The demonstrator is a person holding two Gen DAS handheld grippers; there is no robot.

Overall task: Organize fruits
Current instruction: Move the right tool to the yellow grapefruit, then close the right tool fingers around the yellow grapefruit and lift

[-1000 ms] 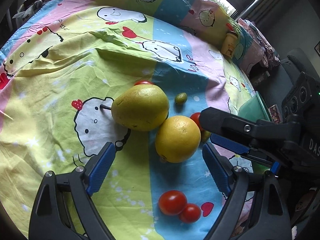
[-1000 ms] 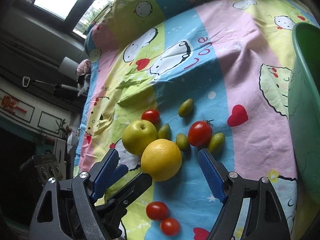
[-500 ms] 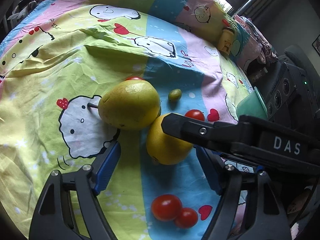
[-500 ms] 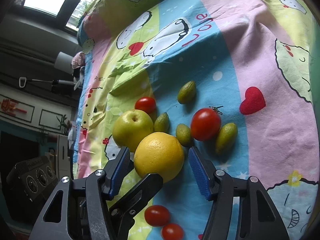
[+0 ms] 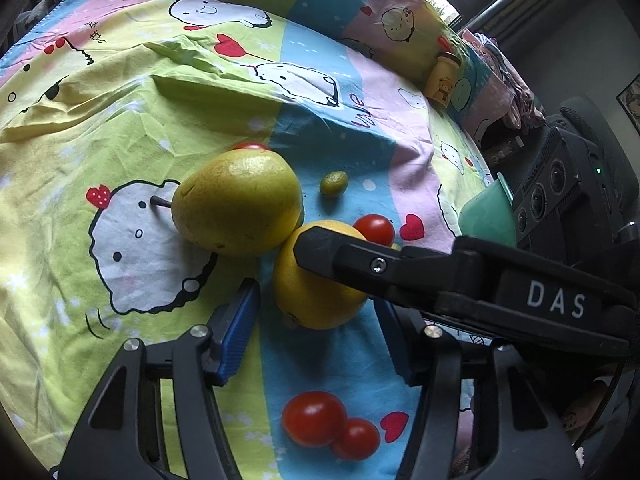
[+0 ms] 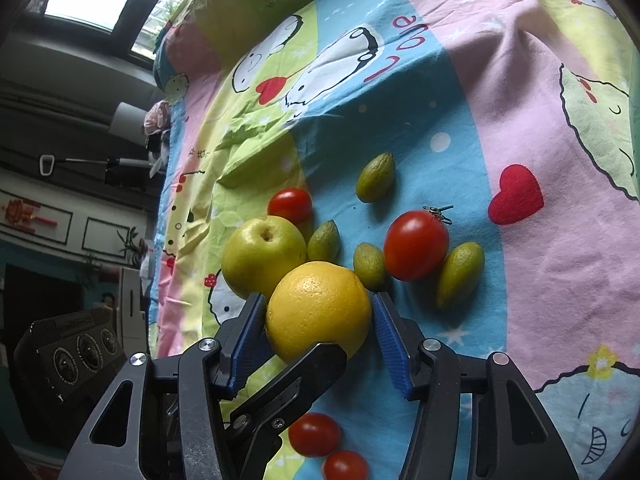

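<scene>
Blue-padded right gripper [image 6: 320, 330] and left gripper [image 5: 316, 332], both closing, bracket the orange [image 6: 318, 312].

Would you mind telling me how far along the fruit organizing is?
Nothing looks sorted yet: the pear, tomatoes and small green fruits lie loose on the sheet. In hand: the left gripper and right gripper both bracket the orange, their jaws having just been closing; it rests on the sheet. Every fruit remains to be placed.

Black tongs [image 5: 316, 336], blue ribbed pads [image 5: 236, 340]
</scene>
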